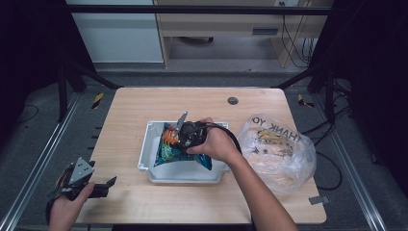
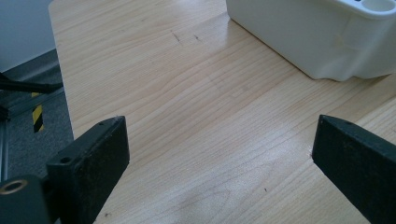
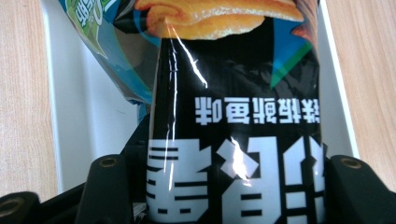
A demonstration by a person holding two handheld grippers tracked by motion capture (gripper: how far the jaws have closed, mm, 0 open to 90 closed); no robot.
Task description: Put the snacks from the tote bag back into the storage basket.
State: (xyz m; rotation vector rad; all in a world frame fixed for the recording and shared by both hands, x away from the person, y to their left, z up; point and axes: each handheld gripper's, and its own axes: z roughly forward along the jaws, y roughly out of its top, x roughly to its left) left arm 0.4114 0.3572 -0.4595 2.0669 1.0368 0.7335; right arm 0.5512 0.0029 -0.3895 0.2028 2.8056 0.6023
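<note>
A pale wooden bench [image 1: 144, 103] fills the middle of the high view. Near its centre sits a shallow white plastic rectangular tub [image 1: 150, 159], the landmark for everything else. Just right of the tub lies a crumpled clear plastic shopping bag [image 1: 279, 151] with dark lettering, holding pale items. Inside the tub rests a glossy black and blue snack packet [image 1: 168, 147] with orange food pictured on it and white lettering [image 3: 233, 179]; a second, green and blue packet [image 3: 100, 42] lies beneath it. Over the tub, the right gripper [image 1: 185, 139] pinches the black packet between its fingers [image 3: 105, 196], which press against the packet's sides. Well left of the tub, near the bench's front corner, the left gripper [image 1: 103, 187] hovers with its fingers [image 2: 91, 163] spread wide apart, nothing between them.
</note>
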